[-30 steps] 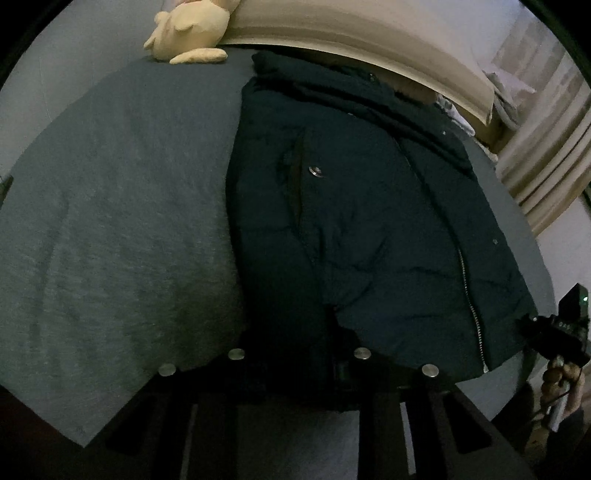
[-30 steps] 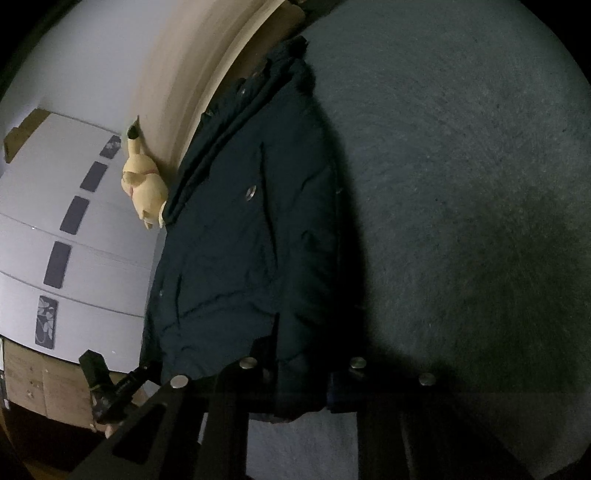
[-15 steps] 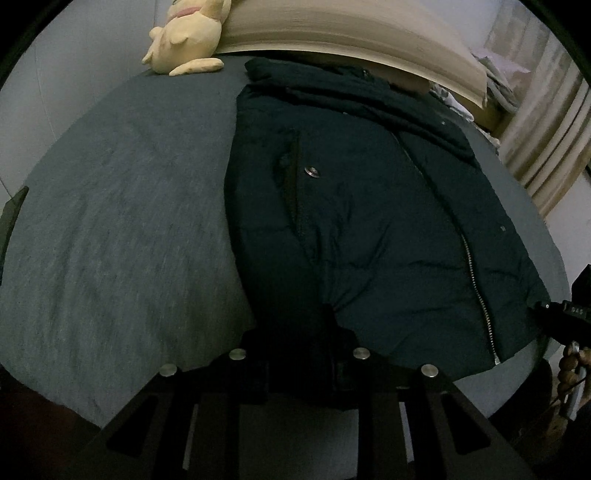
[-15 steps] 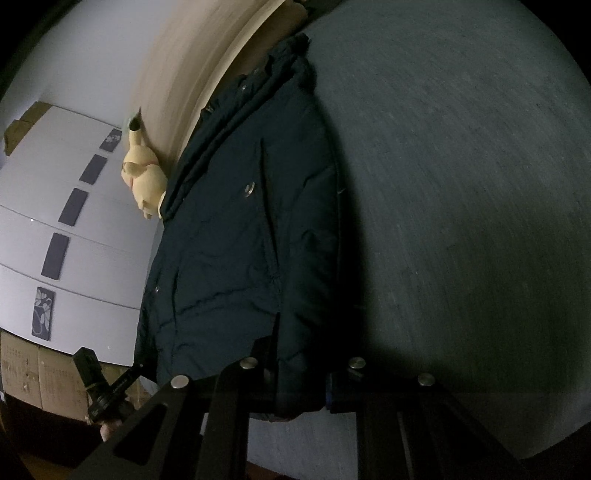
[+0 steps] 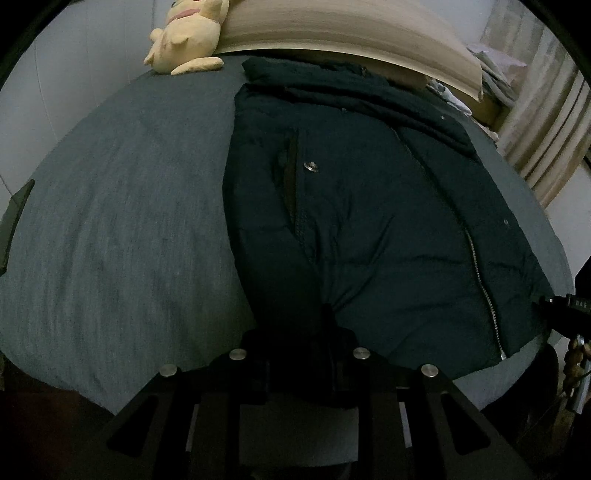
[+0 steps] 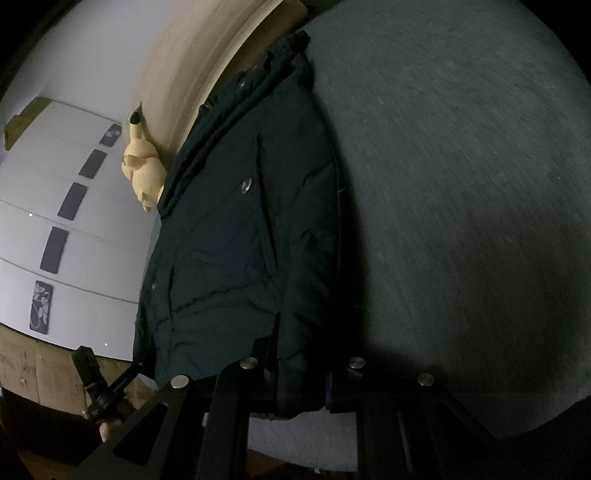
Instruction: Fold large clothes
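A dark teal padded jacket (image 5: 369,221) lies on the grey bed cover (image 5: 110,221), collar toward the headboard, zipper along its right side. My left gripper (image 5: 299,343) is shut on the jacket's near hem, and the fabric bunches up between its fingers. In the right wrist view the same jacket (image 6: 240,240) runs up the middle, and my right gripper (image 6: 299,373) is shut on its near corner. Each gripper shows at the other view's edge: the right gripper (image 5: 565,314) at the far right, the left gripper (image 6: 96,380) at the lower left.
A yellow plush toy (image 5: 188,40) sits by the beige headboard (image 5: 332,33). Curtains (image 5: 546,122) hang at the right. White wardrobe doors (image 6: 74,221) and cardboard boxes (image 6: 37,369) stand beyond the bed's far side. Bare grey cover (image 6: 461,221) spreads beside the jacket.
The left wrist view has rolled slightly. Both grippers keep their hold and the jacket lies as before.
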### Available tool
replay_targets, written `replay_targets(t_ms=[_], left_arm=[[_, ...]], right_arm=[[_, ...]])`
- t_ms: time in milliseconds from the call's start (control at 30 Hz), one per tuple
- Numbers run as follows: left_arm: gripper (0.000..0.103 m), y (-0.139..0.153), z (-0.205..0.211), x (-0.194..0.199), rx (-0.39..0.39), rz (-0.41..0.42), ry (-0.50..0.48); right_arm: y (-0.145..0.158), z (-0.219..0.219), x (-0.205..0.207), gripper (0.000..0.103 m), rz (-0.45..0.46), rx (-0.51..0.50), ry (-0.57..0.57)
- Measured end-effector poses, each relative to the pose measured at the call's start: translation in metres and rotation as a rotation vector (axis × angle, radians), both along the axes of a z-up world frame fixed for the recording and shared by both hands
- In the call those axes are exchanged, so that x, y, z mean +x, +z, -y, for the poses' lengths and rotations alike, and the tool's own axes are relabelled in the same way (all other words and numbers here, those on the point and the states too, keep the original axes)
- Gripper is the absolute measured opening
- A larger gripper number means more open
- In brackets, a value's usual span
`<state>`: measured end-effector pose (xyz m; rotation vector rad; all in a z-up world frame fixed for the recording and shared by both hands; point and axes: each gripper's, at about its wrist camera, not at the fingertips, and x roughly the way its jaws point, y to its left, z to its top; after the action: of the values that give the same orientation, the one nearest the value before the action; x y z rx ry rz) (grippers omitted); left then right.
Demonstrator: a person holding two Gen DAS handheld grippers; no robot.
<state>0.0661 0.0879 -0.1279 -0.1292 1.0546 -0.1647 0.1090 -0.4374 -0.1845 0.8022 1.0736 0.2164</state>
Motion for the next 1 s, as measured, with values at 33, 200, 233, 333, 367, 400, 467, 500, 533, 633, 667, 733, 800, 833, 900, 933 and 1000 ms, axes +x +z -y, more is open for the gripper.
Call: replay_targets(t_ms=[33,200,233,333,367,400,467,500,533,633,667,733,800,833,900,933,1000], left_arm=[[0.023,0.0,0.0,-0.002,0.002,-0.002,-0.001],[0.023,0.002,-0.001,-0.01,0.01,-0.005,-0.008],[0.023,0.003,-0.002,-0.011,0.009,-0.006,-0.008],[0.029,0.005,-0.008,-0.009,-0.023,-0.004,0.007],[0.03,0.008,-0.013,-0.008,-0.048,-0.006,0.023],[0.036,0.01,-0.018,-0.008,-0.078,-0.009,0.036],[0.043,0.015,-0.033,-0.009,-0.136,-0.008,0.059],[0.05,0.018,-0.042,-0.009,-0.166,-0.008,0.074],[0.058,0.021,-0.05,-0.009,-0.178,-0.005,0.091],[0.066,0.035,-0.081,-0.001,-0.175,0.032,0.173],[0.066,0.039,-0.09,0.007,-0.172,0.044,0.19],[0.067,0.046,-0.102,0.03,-0.172,0.065,0.207],[0.067,0.054,-0.105,0.067,-0.172,0.092,0.191],[0.067,0.057,-0.103,0.082,-0.176,0.101,0.181],[0.067,0.066,-0.095,0.127,-0.191,0.129,0.153],[0.067,0.07,-0.091,0.152,-0.204,0.147,0.123],[0.067,0.076,-0.082,0.208,-0.179,0.17,0.124]], right_arm=[[0.001,-0.001,0.0,0.016,-0.002,-0.002,0.002],[0.004,-0.007,0.003,0.016,-0.011,-0.01,0.012],[0.003,-0.007,0.004,0.016,-0.013,-0.009,0.013],[0.001,-0.002,0.01,0.021,-0.014,0.026,-0.006],[0.0,0.0,0.011,0.022,-0.01,0.044,-0.009],[-0.002,0.002,0.012,0.025,-0.011,0.067,-0.017],[-0.001,0.01,0.01,0.038,-0.007,0.106,-0.036],[0.0,0.013,0.009,0.054,-0.003,0.12,-0.038],[0.003,0.018,0.007,0.069,0.002,0.138,-0.045],[0.018,0.036,0.004,0.077,0.011,0.105,-0.081],[0.025,0.046,0.007,0.077,0.015,0.094,-0.102],[0.04,0.063,0.021,0.077,0.038,0.057,-0.133],[0.053,0.074,0.044,0.077,0.065,0.016,-0.153],[0.057,0.078,0.058,0.077,0.082,0.007,-0.16],[0.063,0.076,0.101,0.077,0.116,-0.009,-0.143],[0.064,0.071,0.124,0.077,0.118,-0.025,-0.141],[0.066,0.049,0.159,0.076,0.134,-0.027,-0.109]])
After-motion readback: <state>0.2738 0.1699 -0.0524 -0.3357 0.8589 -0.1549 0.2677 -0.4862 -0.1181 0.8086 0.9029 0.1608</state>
